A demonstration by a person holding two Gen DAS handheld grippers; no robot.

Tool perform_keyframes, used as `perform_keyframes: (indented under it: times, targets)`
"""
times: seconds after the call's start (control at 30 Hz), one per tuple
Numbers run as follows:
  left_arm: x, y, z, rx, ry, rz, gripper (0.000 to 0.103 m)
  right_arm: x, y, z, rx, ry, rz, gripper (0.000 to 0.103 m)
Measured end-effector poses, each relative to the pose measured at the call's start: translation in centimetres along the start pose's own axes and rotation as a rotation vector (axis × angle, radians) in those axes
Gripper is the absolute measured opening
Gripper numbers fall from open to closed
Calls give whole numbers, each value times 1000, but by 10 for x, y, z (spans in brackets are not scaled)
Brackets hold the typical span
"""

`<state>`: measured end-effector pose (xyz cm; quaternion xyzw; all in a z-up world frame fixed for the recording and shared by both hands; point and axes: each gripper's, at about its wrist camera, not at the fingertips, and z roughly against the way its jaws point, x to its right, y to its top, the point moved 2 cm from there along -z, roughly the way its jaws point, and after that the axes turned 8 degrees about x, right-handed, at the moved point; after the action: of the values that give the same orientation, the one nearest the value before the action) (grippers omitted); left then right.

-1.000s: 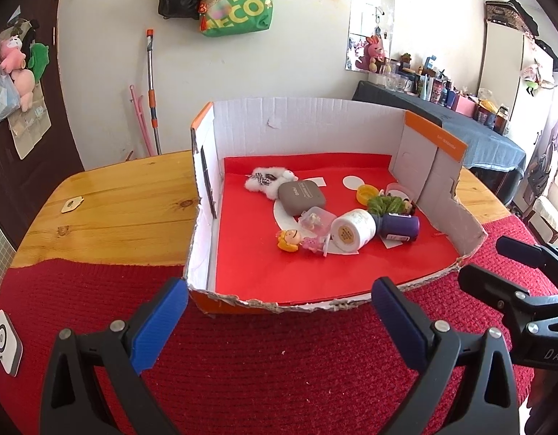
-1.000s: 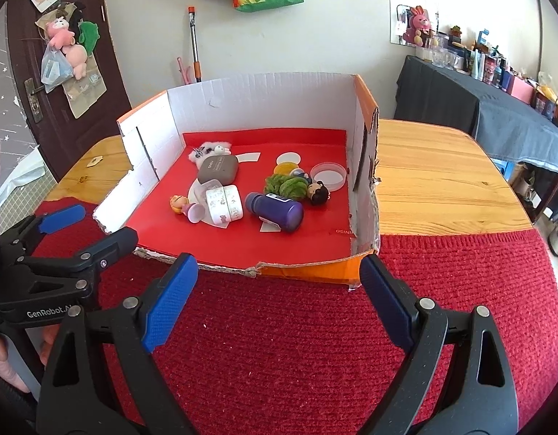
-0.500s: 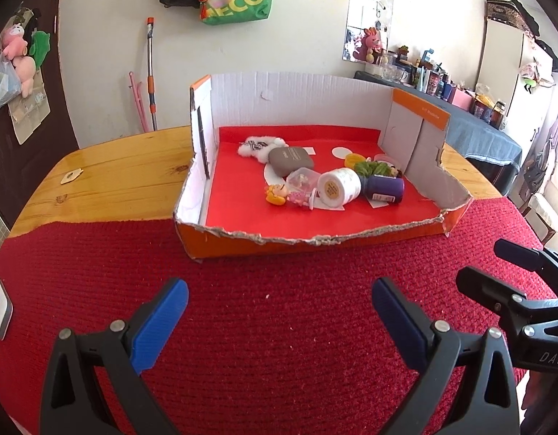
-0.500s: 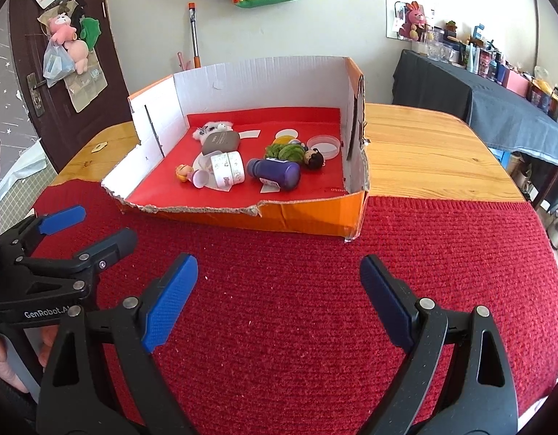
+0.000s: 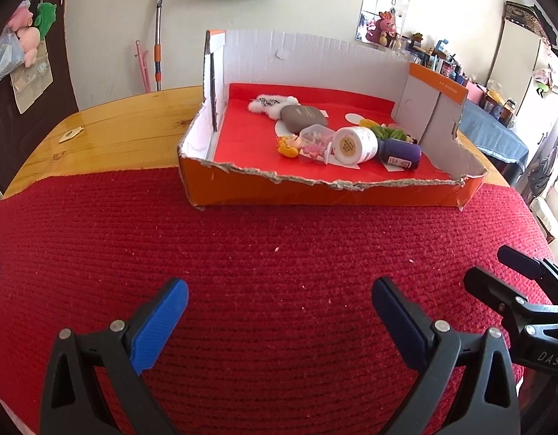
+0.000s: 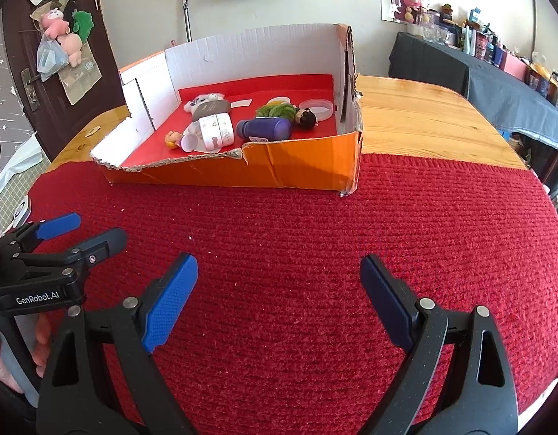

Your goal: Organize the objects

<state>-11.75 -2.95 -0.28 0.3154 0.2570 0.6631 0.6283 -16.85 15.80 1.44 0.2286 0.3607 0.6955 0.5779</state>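
Red woven mat (image 5: 279,272) spreads bare and wide beneath both my grippers, up to the torn orange front edge of the cardboard box (image 5: 326,195) well ahead of me. My left gripper (image 5: 279,311) hangs over the mat with its jaws spread wide and nothing between them; my right gripper (image 6: 279,286) hangs likewise, wide apart and empty. The two sit side by side, each visible at the edge of the other's view. Inside the box, on its red floor, lie a white tape roll (image 5: 355,145), a purple bottle (image 5: 400,152), a grey case (image 5: 304,117), a green plush (image 6: 277,110) and a small doll (image 5: 288,145), clustered together. Behind the box, wooden table (image 6: 424,119) shows on both sides.
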Motion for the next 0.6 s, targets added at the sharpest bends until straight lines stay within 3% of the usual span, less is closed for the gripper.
perform_keyframes:
  times: [0.6]
  targets:
    - [6,-6,-7,-32,62,-41,103,7,-8,-7,-9,-9,1,92]
